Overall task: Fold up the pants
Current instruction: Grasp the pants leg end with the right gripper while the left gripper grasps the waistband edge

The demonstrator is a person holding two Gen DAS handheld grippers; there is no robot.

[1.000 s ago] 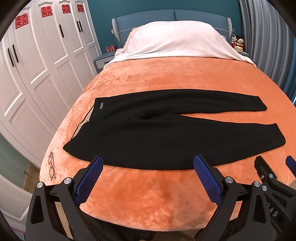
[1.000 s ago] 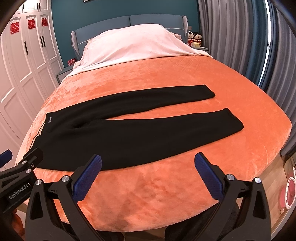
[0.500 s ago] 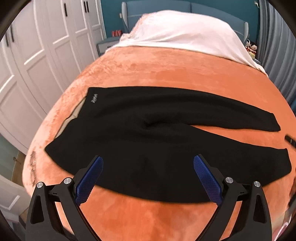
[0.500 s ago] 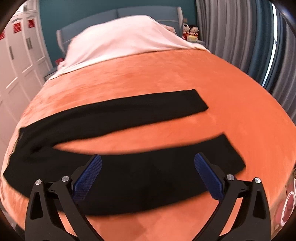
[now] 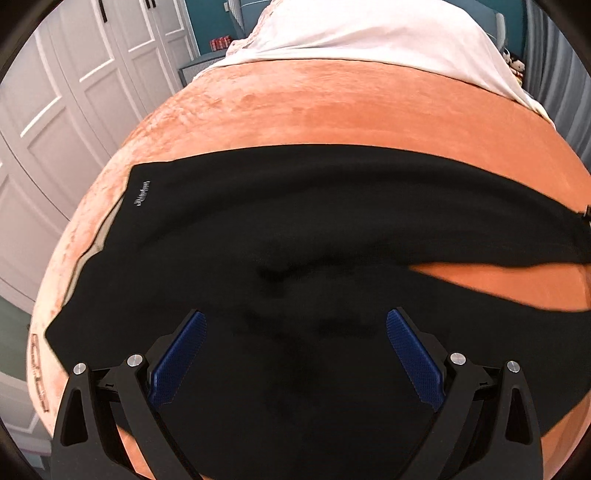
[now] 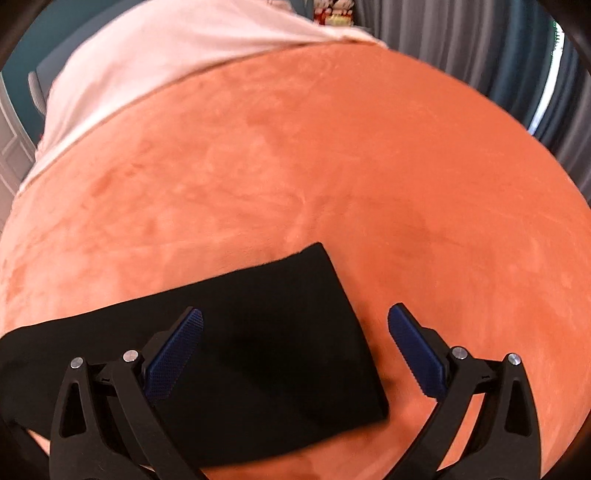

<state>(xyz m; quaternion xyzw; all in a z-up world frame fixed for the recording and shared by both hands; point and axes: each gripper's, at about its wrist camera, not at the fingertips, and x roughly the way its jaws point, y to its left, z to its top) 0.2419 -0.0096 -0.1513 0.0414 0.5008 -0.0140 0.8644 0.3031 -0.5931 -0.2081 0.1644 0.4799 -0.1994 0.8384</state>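
Hand-held gripper left (image 5: 295,354) and right (image 6: 295,350), both open above the pants (image 5: 295,229) on the bed (image 6: 332,166), might pinch only one layer, skewing the fold.

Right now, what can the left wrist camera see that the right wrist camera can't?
Only the left wrist view shows the waistband end of the black fabric pants with its small white logo, the white panelled wardrobe doors, and the orange gap where the two legs split.

Only the right wrist view shows the square hem end of one pant leg and the grey pleated curtains.

Both show the orange velvety bedspread, the white pillow cover at the head of the bed, and open blue-padded fingers over the pants.
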